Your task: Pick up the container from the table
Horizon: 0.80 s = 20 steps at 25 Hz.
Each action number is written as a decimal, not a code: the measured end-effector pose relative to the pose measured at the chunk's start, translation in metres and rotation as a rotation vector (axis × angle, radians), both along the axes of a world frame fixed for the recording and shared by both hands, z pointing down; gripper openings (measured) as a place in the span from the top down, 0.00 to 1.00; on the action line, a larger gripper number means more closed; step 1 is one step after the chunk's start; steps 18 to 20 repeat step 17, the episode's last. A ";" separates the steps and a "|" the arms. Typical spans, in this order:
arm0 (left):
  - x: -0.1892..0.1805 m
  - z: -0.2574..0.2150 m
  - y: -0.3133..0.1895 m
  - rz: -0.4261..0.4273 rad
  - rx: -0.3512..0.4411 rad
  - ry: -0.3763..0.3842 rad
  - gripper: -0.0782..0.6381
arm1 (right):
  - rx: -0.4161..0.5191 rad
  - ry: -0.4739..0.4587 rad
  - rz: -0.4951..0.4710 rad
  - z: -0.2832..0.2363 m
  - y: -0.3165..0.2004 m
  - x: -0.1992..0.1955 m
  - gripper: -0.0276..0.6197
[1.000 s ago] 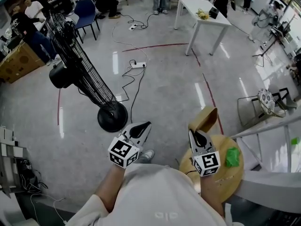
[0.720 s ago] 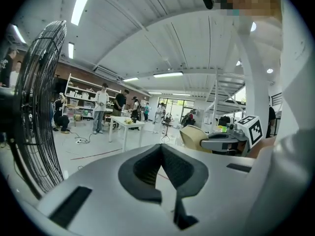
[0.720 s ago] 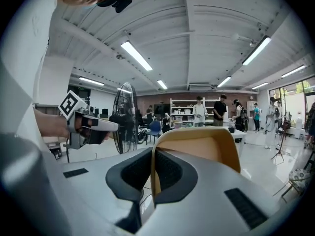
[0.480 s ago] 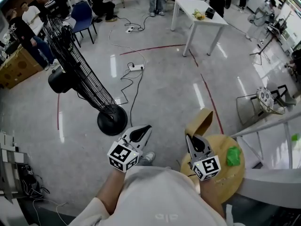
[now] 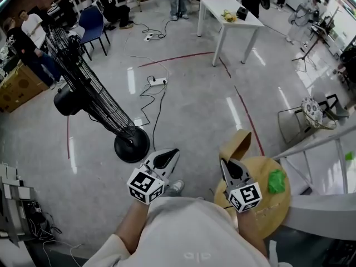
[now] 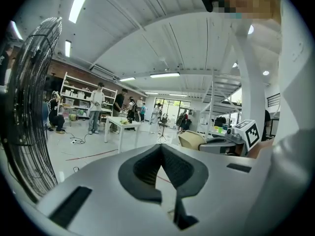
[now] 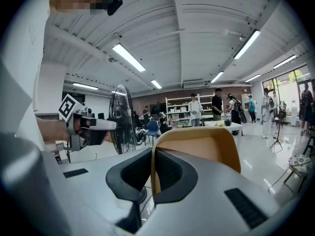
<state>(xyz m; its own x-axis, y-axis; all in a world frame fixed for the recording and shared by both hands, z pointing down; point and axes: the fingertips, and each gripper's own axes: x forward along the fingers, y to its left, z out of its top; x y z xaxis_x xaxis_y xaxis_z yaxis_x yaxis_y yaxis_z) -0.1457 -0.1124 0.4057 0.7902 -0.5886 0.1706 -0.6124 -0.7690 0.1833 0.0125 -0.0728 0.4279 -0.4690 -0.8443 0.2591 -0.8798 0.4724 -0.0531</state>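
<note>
The right gripper (image 7: 153, 151) is clenched on the thin side wall of the tan container (image 7: 197, 149), which stands between its two jaws with its hollow side turned to the right. In the head view the container hangs just ahead of this gripper's tips, past the rim of the round wooden table (image 5: 266, 218) and over the floor (image 5: 206, 104). It seems to rest on nothing, so the lifting looks done and only a steady hold, or carrying it away, is left. Beside and under the gripper the table bears a green thing (image 5: 276, 181), apart from the container. To its left, the left gripper (image 5: 171, 151) is closed on nothing, the jaws meeting at the tips. Right of the held container a white railing (image 5: 311, 148) runs near, so that side is tight. Ahead to the left a fan (image 5: 132, 143) stands on its black base, near enough to mind. Straight ahead the floor is open up to a white table (image 5: 214, 7) far off.
</note>
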 end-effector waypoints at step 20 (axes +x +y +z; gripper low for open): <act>0.012 0.003 0.001 0.009 -0.005 -0.008 0.87 | -0.010 0.006 0.007 0.007 0.003 0.009 0.91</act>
